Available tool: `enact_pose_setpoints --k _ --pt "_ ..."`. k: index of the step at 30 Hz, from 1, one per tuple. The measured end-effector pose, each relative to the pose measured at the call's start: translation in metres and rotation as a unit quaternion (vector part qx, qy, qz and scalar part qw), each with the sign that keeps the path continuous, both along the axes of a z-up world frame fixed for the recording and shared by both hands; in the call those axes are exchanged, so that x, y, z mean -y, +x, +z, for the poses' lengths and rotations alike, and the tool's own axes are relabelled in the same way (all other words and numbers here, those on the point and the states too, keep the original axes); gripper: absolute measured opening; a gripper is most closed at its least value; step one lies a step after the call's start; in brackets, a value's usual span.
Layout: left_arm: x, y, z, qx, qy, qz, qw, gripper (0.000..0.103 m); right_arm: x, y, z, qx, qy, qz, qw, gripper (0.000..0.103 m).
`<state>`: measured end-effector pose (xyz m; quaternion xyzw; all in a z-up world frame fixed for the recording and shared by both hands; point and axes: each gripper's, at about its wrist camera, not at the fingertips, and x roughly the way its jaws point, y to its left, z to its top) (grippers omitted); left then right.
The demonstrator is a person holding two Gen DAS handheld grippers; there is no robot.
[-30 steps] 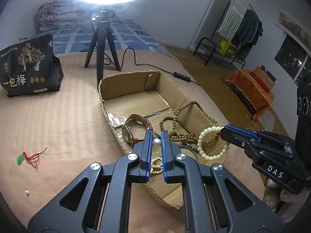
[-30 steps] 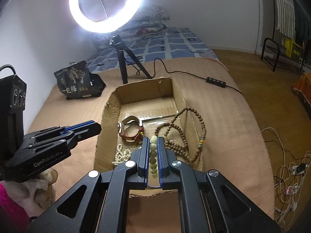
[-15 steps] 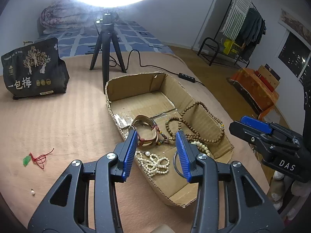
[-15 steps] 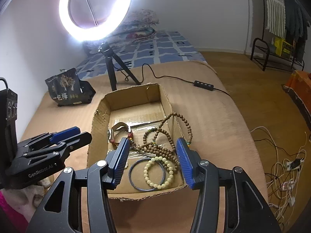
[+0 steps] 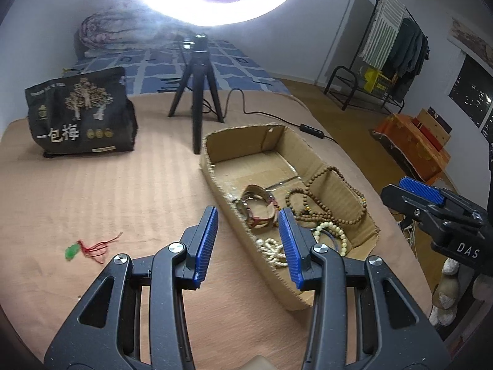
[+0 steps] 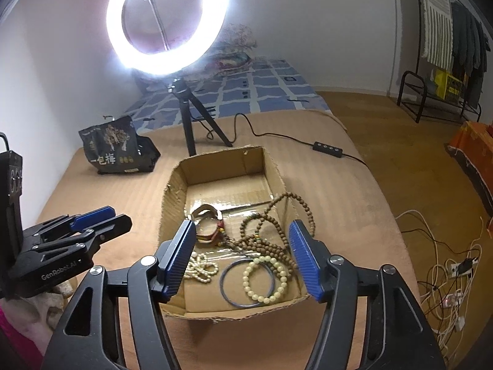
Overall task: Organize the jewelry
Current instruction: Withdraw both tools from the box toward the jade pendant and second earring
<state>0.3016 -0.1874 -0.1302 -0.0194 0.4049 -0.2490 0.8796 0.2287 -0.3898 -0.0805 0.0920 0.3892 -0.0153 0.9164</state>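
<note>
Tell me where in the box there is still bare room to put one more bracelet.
The far half of the box, between its back wall and the watch, is bare cardboard. The near half is crowded: pearl strand, blue bangle, pale bead bracelet and brown beads, which drape over the right wall.

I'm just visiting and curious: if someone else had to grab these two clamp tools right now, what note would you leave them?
Left gripper: open, holding nothing, above the near left wall of the cardboard box.
Right gripper: jaws opening, nothing between them, over the box's near end.
In the box: watch, brown bead strand partly draped over the right wall, white pearl strand, pale bead bracelet, blue bangle.
Done: those pieces are boxed.
Left: green pendant on a red cord lies on the brown cover outside the box; probably next.
</note>
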Motion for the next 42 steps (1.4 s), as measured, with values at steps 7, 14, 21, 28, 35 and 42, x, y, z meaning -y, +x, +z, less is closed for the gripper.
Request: enact_pose_setpoints --k 7,14,21,28,35,42 --pt "-0.031 -0.001 0.007 0.006 0.003 0.022 0.9997 0.041 -0.021 0.004 0.008 0.009 -0.003 0.016 1.000 0.072" --pt "-0.063 -0.006 0.017 0.017 0.012 0.047 0.9987 0.041 -0.047 0.011 0.013 0.011 -0.011 0.030 0.999 0.078" --pt "-0.088 -0.014 0.028 0.033 0.020 0.065 0.9972 0.041 -0.072 0.015 0.017 0.014 -0.020 0.040 0.999 0.079" --pt "-0.112 -0.023 0.036 0.046 0.024 0.076 0.9957 0.041 -0.096 0.022 0.020 0.021 -0.016 0.057 0.998 0.080" --pt "-0.138 -0.027 0.033 0.048 0.025 0.090 0.9944 0.041 -0.116 0.031 0.018 0.033 -0.006 0.070 0.997 0.080" --pt "-0.177 -0.021 0.004 0.009 0.010 0.121 0.9925 0.041 -0.141 0.044 0.010 0.049 -0.010 0.095 0.994 0.080"
